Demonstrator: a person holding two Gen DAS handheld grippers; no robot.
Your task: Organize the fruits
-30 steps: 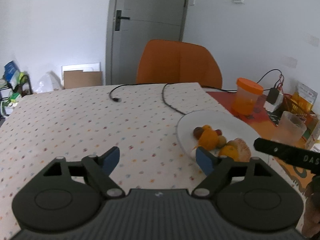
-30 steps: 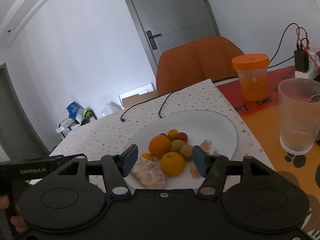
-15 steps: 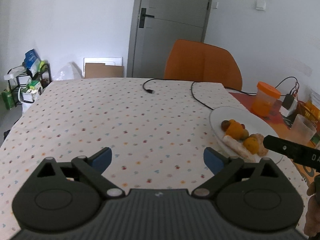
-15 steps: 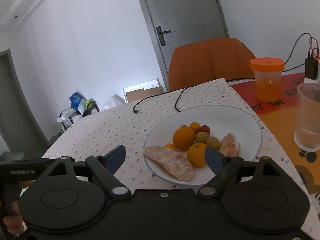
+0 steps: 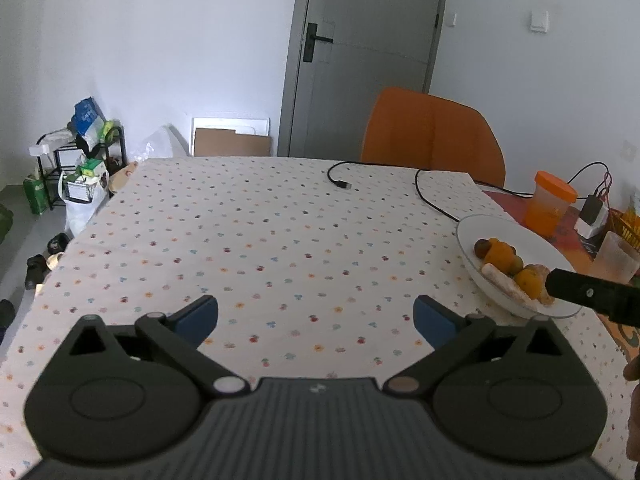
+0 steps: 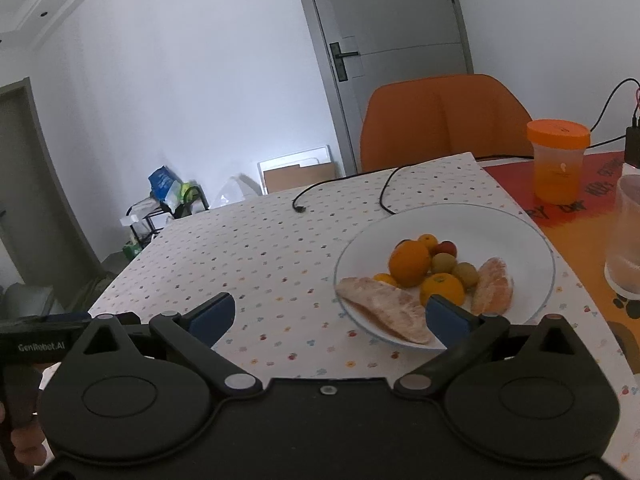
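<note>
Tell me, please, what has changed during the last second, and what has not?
Both grippers drew back from the plate and opened wider: left gripper, right gripper. Neither took hold of anything. The fruit stayed on the plate as before.

The worktop (image 5: 256,240) is covered by a pale cloth (image 6: 256,256) dotted with small coloured flowers. A black cable (image 5: 428,196) runs over the far part of the cloth, its loose plug end lying apart from everything else. Near the right edge of the cloth sits a white plate (image 6: 516,236) with fruit on it. Beyond that edge lies an orange and red mat (image 6: 588,220) with dark letters and paw prints. On the mat stand an orange-lidded jar (image 6: 558,160) and, nearer, a clear tumbler (image 6: 626,240). A charger block (image 5: 594,214) rests further right.
</note>
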